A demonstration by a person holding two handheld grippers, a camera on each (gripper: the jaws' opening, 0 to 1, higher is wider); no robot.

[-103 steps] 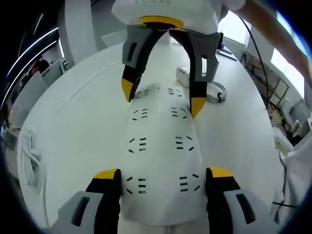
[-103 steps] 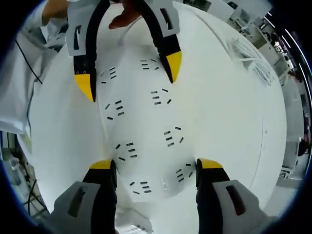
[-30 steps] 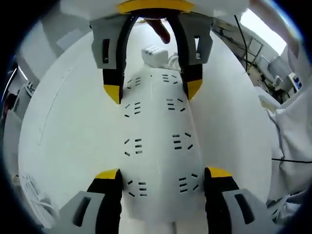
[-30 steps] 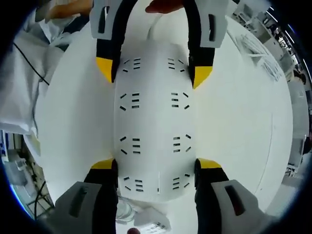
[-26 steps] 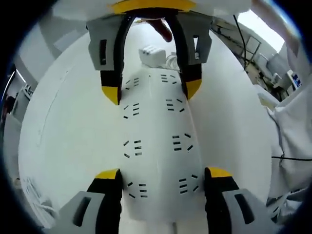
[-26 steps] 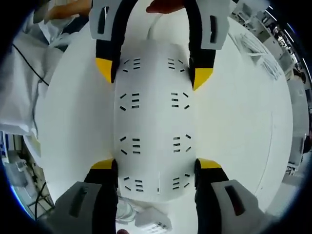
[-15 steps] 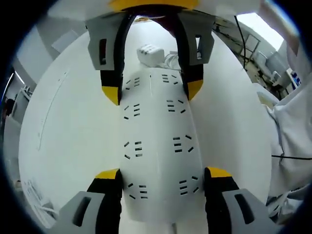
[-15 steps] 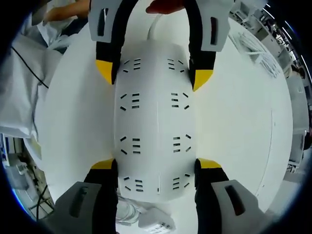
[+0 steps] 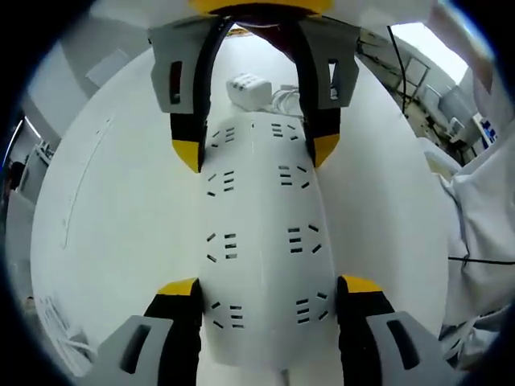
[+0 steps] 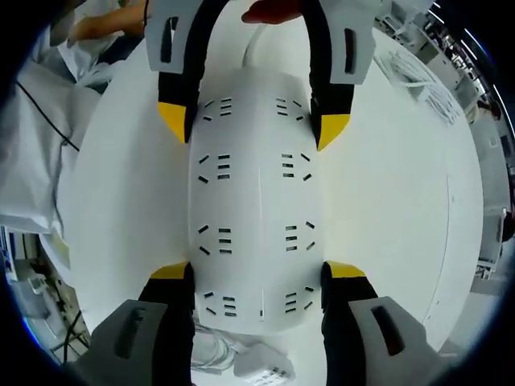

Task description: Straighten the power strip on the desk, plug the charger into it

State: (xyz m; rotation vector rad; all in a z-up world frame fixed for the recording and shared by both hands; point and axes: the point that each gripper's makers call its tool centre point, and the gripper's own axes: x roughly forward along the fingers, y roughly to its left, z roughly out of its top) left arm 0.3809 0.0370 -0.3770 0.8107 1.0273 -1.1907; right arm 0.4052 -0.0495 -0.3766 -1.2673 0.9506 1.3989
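Note:
A white power strip (image 9: pixel 261 241) with two rows of sockets lies flat on the white desk (image 9: pixel 113 201). My left gripper (image 9: pixel 269 288) straddles its near end, jaws pressed to both long sides. At the far end my right gripper (image 9: pixel 257 151) clamps the strip the same way. In the right gripper view the power strip (image 10: pixel 259 209) runs straight up between the right gripper (image 10: pixel 257 271) and the left gripper (image 10: pixel 253 125). The white charger (image 9: pixel 245 87) with its coiled cable (image 9: pixel 286 100) sits on the desk just past the strip's end. That charger (image 10: pixel 265 366) appears again low between my right jaws.
A person's white clothing (image 9: pixel 483 209) hangs beside the desk edge, with a thin black cord across it. A bundle of white cables (image 10: pixel 418 76) lies further out on the desk (image 10: pixel 402 209). A fingertip (image 10: pixel 273 10) shows behind the left gripper. Office furniture stands beyond.
Since 3.4 s ago the strip has turned with both grippers and now lines up straight between them. Over the last second only slight drift; both grips are unchanged.

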